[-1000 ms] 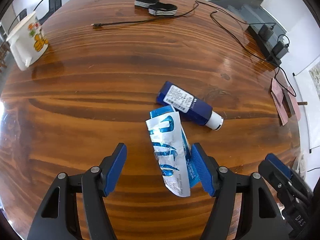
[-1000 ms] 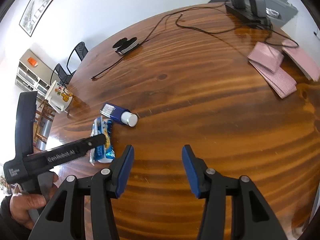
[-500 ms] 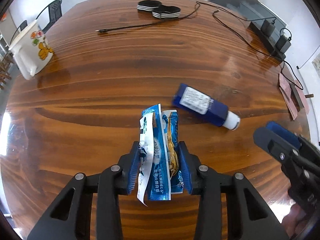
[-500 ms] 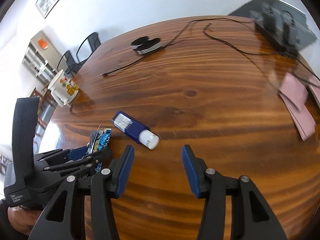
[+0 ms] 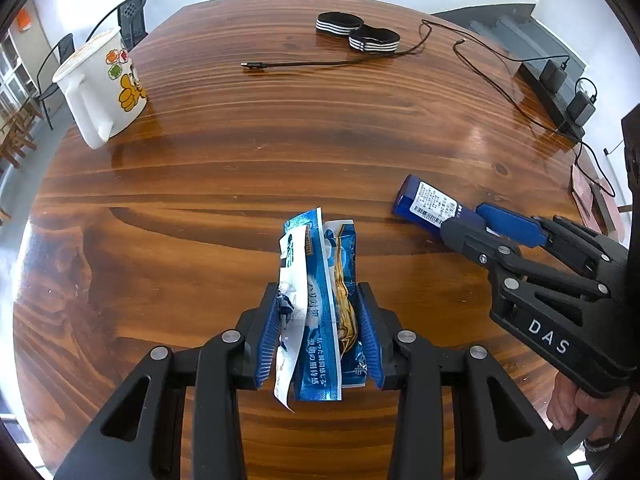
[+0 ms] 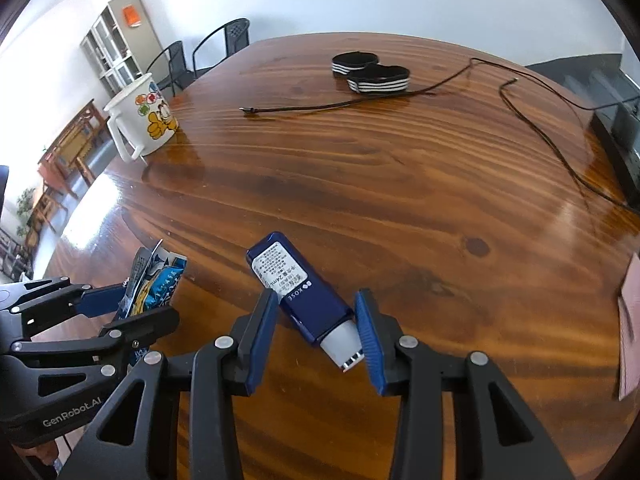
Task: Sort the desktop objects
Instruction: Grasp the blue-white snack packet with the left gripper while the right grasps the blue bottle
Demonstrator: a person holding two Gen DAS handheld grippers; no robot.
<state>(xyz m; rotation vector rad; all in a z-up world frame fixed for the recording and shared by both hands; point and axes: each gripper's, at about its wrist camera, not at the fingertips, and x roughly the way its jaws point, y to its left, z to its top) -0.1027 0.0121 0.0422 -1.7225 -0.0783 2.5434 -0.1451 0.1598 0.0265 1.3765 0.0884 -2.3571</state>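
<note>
My left gripper (image 5: pixel 320 312) is shut on a bundle of blue snack packets (image 5: pixel 320 300), held edge-up over the wooden table (image 5: pixel 240 168); the packets also show in the right wrist view (image 6: pixel 154 280). A dark blue tube with a white cap (image 6: pixel 308 300) lies on the table between the open fingers of my right gripper (image 6: pixel 316 320). The right finger is near the cap; the left finger stands a little off the tube. The tube also shows in the left wrist view (image 5: pixel 428 204), partly behind the right gripper.
A white cartoon mug (image 5: pixel 100 88) stands at the far left. Two black striped bands (image 5: pixel 358 32) and a black cable (image 5: pixel 320 65) lie at the back. A power strip with adapters (image 5: pixel 560 92) and pink cloths (image 6: pixel 630 320) are at the right edge.
My left gripper closed on the snack packets and lifted them. My right gripper moved forward and left until its open fingers came around the blue tube.
</note>
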